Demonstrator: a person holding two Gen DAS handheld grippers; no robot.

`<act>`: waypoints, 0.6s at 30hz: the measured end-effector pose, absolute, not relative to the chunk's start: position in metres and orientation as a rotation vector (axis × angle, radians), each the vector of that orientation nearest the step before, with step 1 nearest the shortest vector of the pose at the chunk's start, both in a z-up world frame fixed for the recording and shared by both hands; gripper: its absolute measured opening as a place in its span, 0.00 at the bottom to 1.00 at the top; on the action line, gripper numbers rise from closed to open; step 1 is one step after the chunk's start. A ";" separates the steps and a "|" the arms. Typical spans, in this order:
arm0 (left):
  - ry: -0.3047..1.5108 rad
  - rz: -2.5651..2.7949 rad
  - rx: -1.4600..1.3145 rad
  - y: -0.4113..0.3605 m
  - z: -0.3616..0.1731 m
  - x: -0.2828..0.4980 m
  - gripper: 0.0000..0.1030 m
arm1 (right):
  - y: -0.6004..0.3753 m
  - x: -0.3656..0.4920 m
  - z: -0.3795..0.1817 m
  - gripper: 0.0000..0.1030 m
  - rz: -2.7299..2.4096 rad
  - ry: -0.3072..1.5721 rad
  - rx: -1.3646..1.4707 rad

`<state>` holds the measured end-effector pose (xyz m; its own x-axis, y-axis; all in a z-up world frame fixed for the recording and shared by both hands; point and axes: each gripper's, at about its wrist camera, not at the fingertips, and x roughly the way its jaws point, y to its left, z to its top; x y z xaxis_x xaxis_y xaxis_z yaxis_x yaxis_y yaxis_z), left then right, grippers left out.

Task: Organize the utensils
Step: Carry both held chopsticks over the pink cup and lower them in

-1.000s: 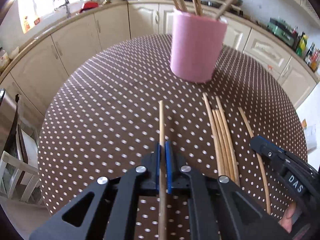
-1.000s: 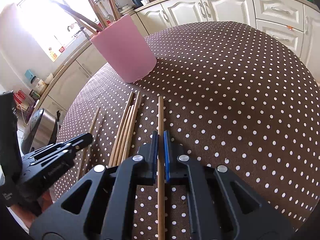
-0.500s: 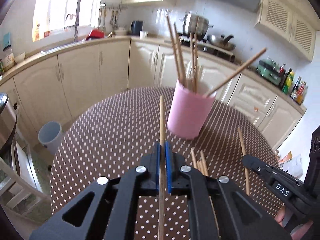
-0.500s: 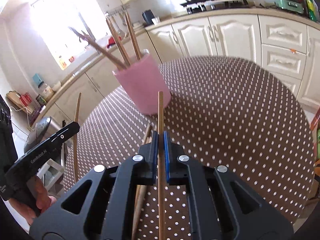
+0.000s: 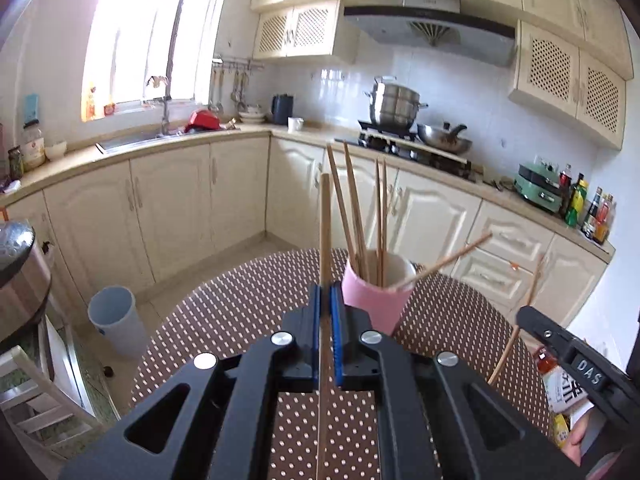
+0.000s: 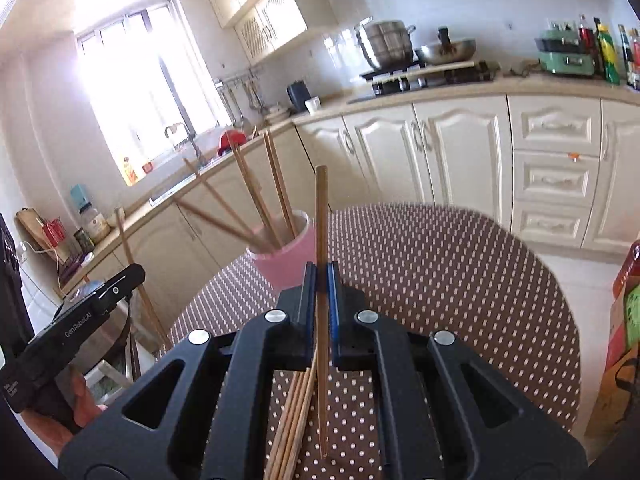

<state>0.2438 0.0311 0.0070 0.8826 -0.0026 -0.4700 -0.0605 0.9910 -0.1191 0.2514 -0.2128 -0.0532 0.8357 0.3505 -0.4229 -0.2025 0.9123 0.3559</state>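
Observation:
My left gripper (image 5: 325, 292) is shut on a wooden chopstick (image 5: 325, 220), which points up and forward, raised off the brown dotted table (image 5: 224, 320). Just beyond and to the right stands the pink cup (image 5: 378, 300) with several chopsticks leaning in it. My right gripper (image 6: 321, 276) is shut on another chopstick (image 6: 321, 208), also lifted, with the pink cup (image 6: 286, 264) ahead to its left. Several loose chopsticks (image 6: 296, 412) lie on the table under the right gripper. Each gripper shows at the edge of the other's view, the right gripper (image 5: 532, 316) and the left gripper (image 6: 132, 276).
A grey bin (image 5: 116, 320) stands on the floor left of the table, near a metal pot (image 5: 20, 276) and a white chair (image 5: 36, 396). Red-capped bottles and packages (image 6: 628, 280) sit off the table's right edge. Kitchen cabinets run behind.
Both grippers rose from the table, each carrying its chopstick up, and tilted toward level. The cup and the loose chopsticks now sit lower in both views.

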 end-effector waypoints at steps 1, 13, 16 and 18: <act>0.488 0.036 -0.133 0.031 0.011 0.244 0.06 | -0.214 0.252 -0.047 0.06 0.294 0.486 0.306; 0.354 0.003 -0.126 0.025 0.081 0.245 0.06 | -0.228 0.261 0.035 0.06 0.263 0.293 0.302; 0.315 -0.007 -0.125 0.022 0.102 0.245 0.06 | -0.229 0.266 0.058 0.06 0.269 0.246 0.291; 0.277 0.011 -0.110 0.017 0.115 0.245 0.06 | -0.227 0.274 0.074 0.06 0.261 0.222 0.286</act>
